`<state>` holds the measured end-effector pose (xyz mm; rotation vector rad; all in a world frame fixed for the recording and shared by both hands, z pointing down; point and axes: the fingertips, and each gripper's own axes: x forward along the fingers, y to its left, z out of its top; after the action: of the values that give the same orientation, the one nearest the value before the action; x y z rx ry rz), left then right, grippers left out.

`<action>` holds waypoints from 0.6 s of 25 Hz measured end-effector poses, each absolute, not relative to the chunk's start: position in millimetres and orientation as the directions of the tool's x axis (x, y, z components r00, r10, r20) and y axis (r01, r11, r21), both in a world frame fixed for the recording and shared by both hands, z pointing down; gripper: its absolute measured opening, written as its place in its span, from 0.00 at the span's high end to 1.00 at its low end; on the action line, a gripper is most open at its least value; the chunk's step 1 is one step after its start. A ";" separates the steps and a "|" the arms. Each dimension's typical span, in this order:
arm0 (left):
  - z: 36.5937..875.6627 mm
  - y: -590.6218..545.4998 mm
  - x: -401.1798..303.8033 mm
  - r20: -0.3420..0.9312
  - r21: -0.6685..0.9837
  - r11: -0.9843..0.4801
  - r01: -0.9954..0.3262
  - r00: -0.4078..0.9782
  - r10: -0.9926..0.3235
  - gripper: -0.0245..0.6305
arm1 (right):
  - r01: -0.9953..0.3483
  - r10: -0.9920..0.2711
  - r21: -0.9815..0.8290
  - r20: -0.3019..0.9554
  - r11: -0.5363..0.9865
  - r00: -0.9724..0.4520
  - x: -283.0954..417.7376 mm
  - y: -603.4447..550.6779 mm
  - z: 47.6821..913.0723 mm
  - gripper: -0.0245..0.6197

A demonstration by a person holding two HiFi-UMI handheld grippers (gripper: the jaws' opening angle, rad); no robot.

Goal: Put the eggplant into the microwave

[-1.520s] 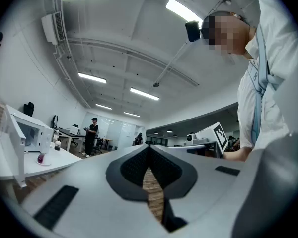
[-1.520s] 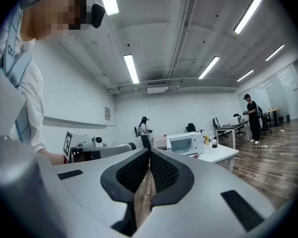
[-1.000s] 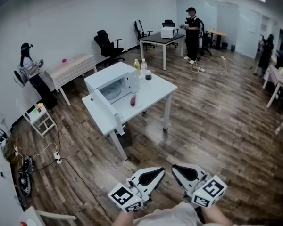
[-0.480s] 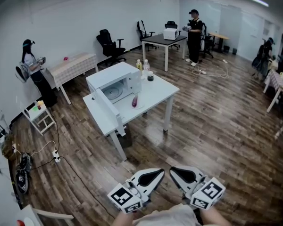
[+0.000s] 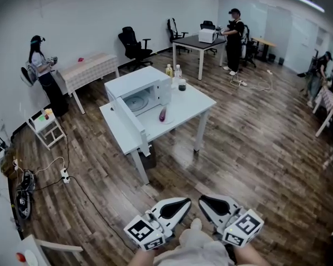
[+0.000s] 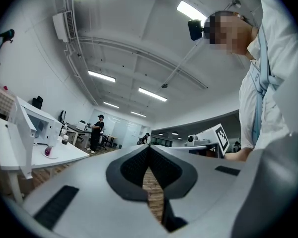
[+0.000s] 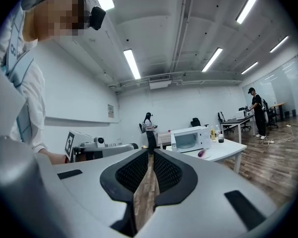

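Observation:
A purple eggplant [image 5: 163,113] lies on a small plate on the white table [image 5: 191,105], just in front of the white microwave [image 5: 137,88]. The microwave's door [image 5: 130,127] hangs wide open over the table's near edge. Both grippers are held low and close to my body, well short of the table. My left gripper [image 5: 186,202] and right gripper [image 5: 202,200] are shut and hold nothing. From the left gripper [image 6: 149,148] the eggplant [image 6: 48,151] shows far to the left. From the right gripper [image 7: 150,150] the microwave [image 7: 190,138] and eggplant [image 7: 202,153] lie ahead to the right.
Bottles and a dark cup [image 5: 181,84] stand at the table's far corner. A bin [image 5: 147,158] sits under the table. A power strip and cable [image 5: 64,175] lie on the wood floor at left, near a small rack [image 5: 47,127]. People stand by the left wall [image 5: 41,73] and at a far table [image 5: 234,32].
The table with the microwave and eggplant has drawn slightly nearer and shifted right in the head view. Both grippers keep their places in the view, still shut.

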<state>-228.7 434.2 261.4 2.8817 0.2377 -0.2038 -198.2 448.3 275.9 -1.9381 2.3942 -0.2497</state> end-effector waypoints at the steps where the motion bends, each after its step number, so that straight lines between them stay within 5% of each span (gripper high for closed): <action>1: 261.9 430.0 -226.2 -0.158 0.228 -0.958 0.173 0.978 0.139 0.96 | -0.966 -0.974 -0.157 0.063 0.206 -0.217 -196.1 443.5 276.6 0.90; 15: 260.5 329.4 -112.1 -0.123 0.200 -0.970 0.138 0.986 0.115 0.96 | -0.958 -0.966 -0.149 0.041 0.246 -0.255 -86.9 336.4 276.7 0.90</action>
<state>-112.1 329.4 260.5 2.9213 0.1876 -0.1634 -86.9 336.4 276.7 -1.8803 2.4334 -0.2215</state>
